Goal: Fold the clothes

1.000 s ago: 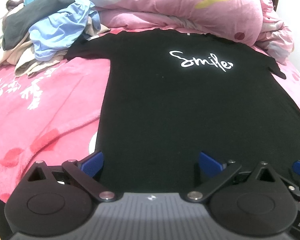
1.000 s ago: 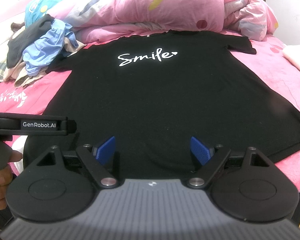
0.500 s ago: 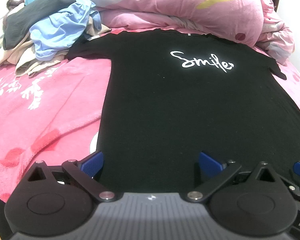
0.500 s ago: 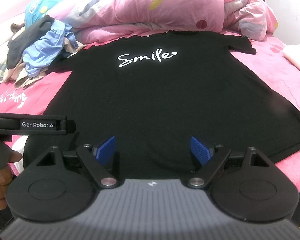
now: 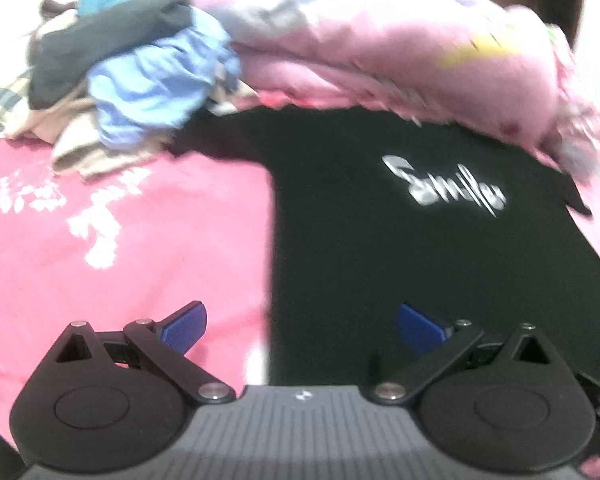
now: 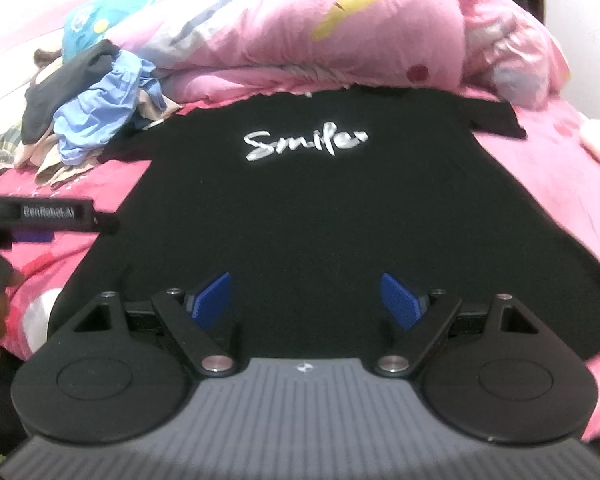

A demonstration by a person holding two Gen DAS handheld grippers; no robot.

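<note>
Shifted sideways since a moment ago: left tool now straddling the left side edge of the black T-shirt, one blue finger over the pink bedspread, the other over black cloth, where half a second back both sat over the shirt near its hem. Blurred left view, so probably mid-move. Jaws wide apart, holding nothing. Right tool barely moved, over the shirt's near hem, jaws likewise wide and empty. Likely meaning: start of the first fold, left tool lining up on the side edge or lower left corner, no cloth gripped yet, nothing folded so far. Shirt spread flat and face up on the bedspread, white "Smile" print readable from the near side. Long axis running straight away from the tools: hem nearest, collar farthest, tucked against the bunched pink quilt. Sleeves out to either side of the print, right sleeve lying clear on the bedspread, left sleeve reaching toward the heap of unfolded clothes beside the shirt's far left shoulder. Heap close enough to that sleeve to snag during a lengthwise fold, by the look of it.
</note>
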